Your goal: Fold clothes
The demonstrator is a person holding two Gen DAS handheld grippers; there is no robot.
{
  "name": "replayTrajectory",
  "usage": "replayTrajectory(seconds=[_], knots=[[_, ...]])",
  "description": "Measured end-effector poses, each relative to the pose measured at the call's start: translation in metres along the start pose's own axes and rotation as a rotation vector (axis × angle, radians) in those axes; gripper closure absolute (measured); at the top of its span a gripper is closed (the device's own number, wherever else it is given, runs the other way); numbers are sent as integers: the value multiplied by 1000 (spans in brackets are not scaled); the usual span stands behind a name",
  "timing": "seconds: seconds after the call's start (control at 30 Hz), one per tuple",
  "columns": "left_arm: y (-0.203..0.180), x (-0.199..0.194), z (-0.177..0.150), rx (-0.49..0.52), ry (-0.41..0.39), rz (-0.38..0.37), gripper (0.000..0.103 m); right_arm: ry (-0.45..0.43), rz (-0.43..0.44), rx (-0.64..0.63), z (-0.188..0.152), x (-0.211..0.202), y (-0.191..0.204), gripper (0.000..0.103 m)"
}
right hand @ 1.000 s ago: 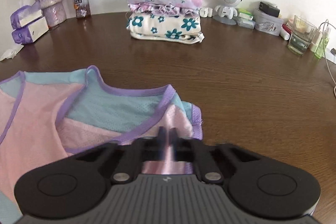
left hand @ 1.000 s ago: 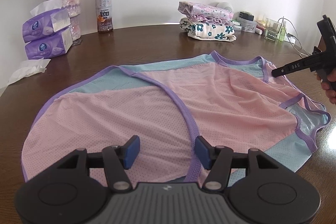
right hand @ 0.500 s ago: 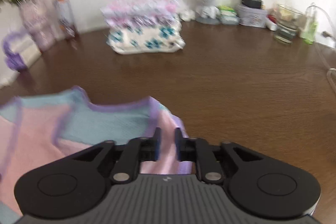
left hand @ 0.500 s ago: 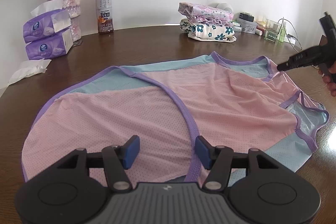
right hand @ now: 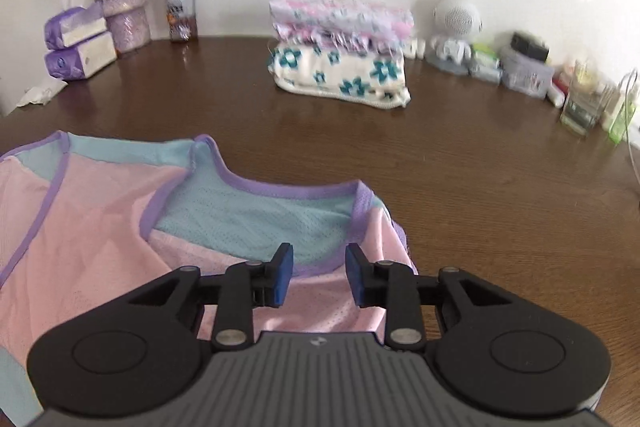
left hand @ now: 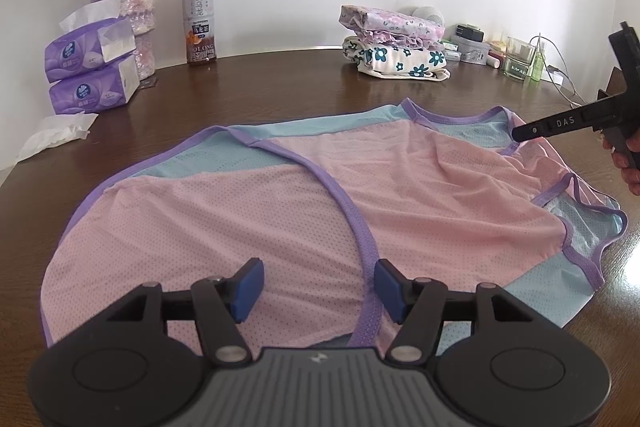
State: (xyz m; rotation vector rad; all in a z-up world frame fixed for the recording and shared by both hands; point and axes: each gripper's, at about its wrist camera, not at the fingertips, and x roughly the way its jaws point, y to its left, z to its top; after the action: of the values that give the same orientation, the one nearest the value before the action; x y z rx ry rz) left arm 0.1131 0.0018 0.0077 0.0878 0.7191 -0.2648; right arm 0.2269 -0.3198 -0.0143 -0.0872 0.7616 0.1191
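A pink and light-blue mesh garment (left hand: 304,203) with purple trim lies spread on the brown table (left hand: 280,83), folded partly over itself. My left gripper (left hand: 318,289) hangs open just above its near hem, nothing between its blue pads. My right gripper (right hand: 318,275) is open above the garment (right hand: 100,227) at its neckline corner, holding nothing. In the left wrist view the right gripper (left hand: 520,134) shows at the far right edge, a hand behind it.
A stack of folded clothes (right hand: 340,51) sits at the back of the table. Tissue packs (left hand: 90,67), a flower vase (left hand: 128,7) and a drink bottle (left hand: 199,23) stand back left. A small speaker (right hand: 454,27), boxes, a glass (right hand: 582,99) and cables crowd the back right.
My right gripper was shut on the garment's corner a second ago; it has opened, let the fabric go and drawn back slightly. The left gripper has stayed still.
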Motion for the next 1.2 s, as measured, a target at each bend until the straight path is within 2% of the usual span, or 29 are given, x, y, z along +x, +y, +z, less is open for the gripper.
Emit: replayTrajectory(seconds=[0.17, 0.27, 0.37, 0.67, 0.77, 0.9, 1.03, 1.2], knots=[[-3, 1, -1, 20, 1, 3, 38, 51, 43, 4, -3, 11, 1, 76], [-4, 1, -2, 20, -2, 4, 38, 55, 47, 22, -2, 12, 0, 99], [-3, 0, -2, 18, -3, 3, 38, 48, 14, 37, -1, 10, -6, 99], [-4, 0, -3, 19, -9, 4, 38, 39, -12, 110, 0, 12, -28, 98], [-4, -1, -4, 18, -12, 5, 37, 24, 19, 175, 2, 9, -36, 95], [-5, -1, -5, 16, -15, 7, 37, -20, 98, 330, 2, -10, -53, 92], [-4, -1, -5, 15, -18, 7, 37, -18, 115, 285, -8, -28, -41, 92], [-4, -1, -5, 15, -20, 8, 37, 27, 94, 202, -32, -36, -16, 92]])
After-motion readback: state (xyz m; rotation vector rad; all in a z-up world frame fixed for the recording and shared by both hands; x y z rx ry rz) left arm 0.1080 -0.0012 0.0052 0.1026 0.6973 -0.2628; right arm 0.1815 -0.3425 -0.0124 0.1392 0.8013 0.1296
